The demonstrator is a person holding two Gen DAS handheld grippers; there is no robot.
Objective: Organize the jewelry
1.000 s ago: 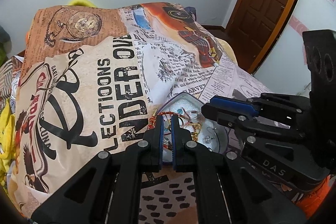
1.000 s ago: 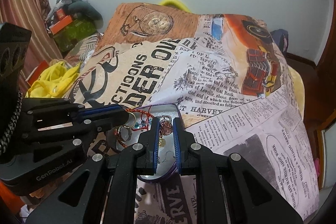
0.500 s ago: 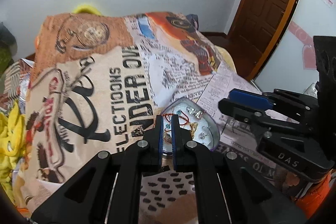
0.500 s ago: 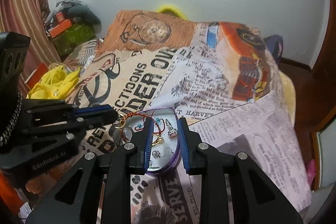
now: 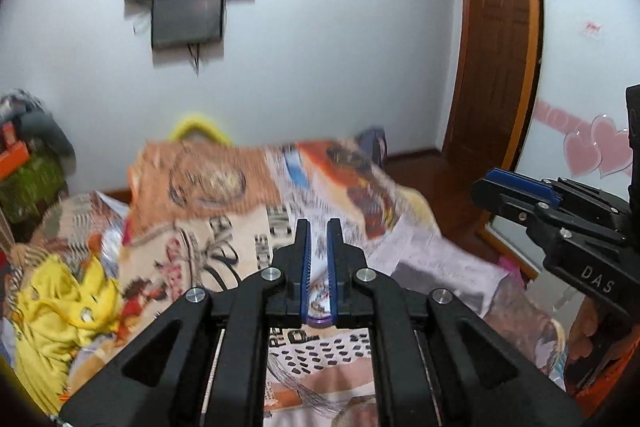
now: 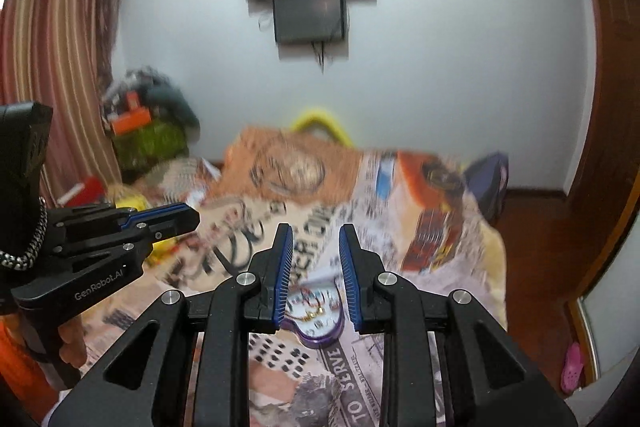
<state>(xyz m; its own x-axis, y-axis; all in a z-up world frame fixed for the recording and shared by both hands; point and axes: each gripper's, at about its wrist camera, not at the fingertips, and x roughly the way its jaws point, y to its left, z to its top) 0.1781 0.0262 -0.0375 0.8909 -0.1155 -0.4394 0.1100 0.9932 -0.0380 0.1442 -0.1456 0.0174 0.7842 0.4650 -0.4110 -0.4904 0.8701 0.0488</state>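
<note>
Hovering above the jewelry tray (image 6: 320, 337) — both grippers empty.
Your right gripper (image 6: 316, 239) gapes, left gripper (image 5: 318, 227) nearly closed; those fine chains snag — pinch one piece lightly.

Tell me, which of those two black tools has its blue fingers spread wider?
The right tool: the gap between its fingers is wide, showing the purple-rimmed jewelry tray between them. The left tool leaves only a narrow slit.

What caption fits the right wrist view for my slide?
Right gripper open above a purple-rimmed jewelry tray on a newsprint bedspread, left gripper alongside.
</note>
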